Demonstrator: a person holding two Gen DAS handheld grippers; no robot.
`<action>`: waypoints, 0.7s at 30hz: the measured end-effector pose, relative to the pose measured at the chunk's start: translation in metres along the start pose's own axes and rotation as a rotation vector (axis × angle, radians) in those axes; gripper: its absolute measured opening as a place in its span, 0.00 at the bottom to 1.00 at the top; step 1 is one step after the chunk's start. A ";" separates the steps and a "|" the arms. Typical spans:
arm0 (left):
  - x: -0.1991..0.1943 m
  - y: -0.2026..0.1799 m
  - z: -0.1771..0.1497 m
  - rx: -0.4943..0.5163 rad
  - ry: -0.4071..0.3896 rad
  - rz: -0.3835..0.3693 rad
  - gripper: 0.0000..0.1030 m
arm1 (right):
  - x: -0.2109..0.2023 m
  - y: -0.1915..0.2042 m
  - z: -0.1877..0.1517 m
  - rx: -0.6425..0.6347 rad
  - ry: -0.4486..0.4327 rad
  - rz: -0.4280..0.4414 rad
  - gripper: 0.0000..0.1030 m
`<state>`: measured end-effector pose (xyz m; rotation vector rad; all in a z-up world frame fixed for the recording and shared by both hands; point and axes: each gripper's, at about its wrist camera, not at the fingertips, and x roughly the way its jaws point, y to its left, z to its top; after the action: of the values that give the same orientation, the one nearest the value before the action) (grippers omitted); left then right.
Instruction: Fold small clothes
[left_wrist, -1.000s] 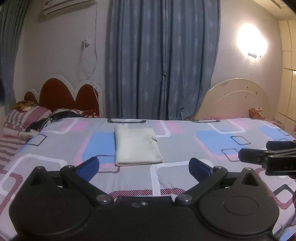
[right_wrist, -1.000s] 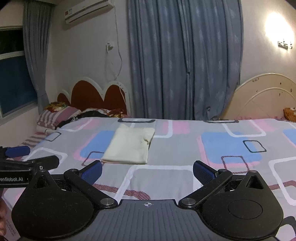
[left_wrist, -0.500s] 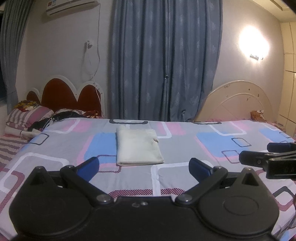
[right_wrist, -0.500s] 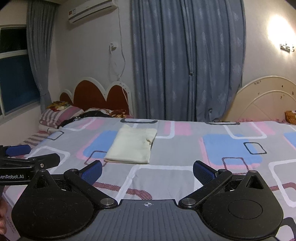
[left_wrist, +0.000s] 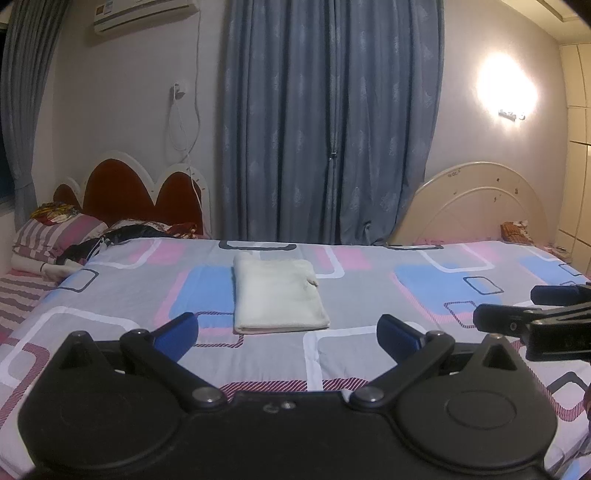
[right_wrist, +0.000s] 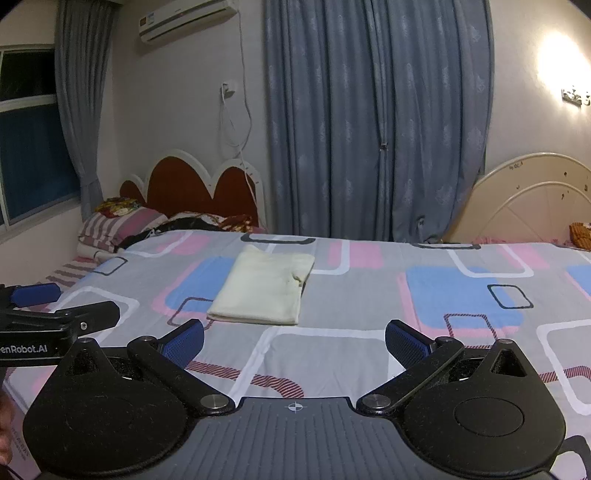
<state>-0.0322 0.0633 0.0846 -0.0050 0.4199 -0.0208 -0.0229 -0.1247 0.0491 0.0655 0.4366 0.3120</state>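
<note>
A cream garment (left_wrist: 277, 293), folded into a neat rectangle, lies flat on the patterned bedspread (left_wrist: 369, 295) toward the far side of the bed; it also shows in the right wrist view (right_wrist: 264, 288). My left gripper (left_wrist: 287, 332) is open and empty, held above the bed's near part, well short of the garment. My right gripper (right_wrist: 294, 341) is open and empty too, beside the left one. The right gripper's side shows at the right edge of the left wrist view (left_wrist: 535, 317), and the left gripper shows at the left edge of the right wrist view (right_wrist: 55, 314).
Pillows and dark clothes (left_wrist: 74, 236) pile at the red headboard (left_wrist: 140, 192) on the left. A cream footboard (left_wrist: 476, 203) stands at the right. Blue curtains (left_wrist: 328, 122) hang behind the bed. A window (right_wrist: 29, 158) is at the left.
Both grippers have drawn back and tilted up slightly, so the garment sits a little lower and farther in view. Jaws stay open; the garment has not moved.
</note>
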 end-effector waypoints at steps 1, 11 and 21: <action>0.000 0.000 0.000 0.000 0.000 0.000 1.00 | 0.000 0.000 0.000 0.000 0.001 0.000 1.00; -0.001 0.002 0.001 0.000 -0.005 -0.005 1.00 | 0.001 0.000 0.001 -0.002 -0.001 0.001 1.00; -0.001 0.004 0.004 0.008 -0.013 -0.009 1.00 | -0.001 -0.005 0.002 0.003 -0.020 -0.004 1.00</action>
<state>-0.0310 0.0669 0.0890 0.0012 0.4071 -0.0318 -0.0214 -0.1296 0.0511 0.0708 0.4174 0.3066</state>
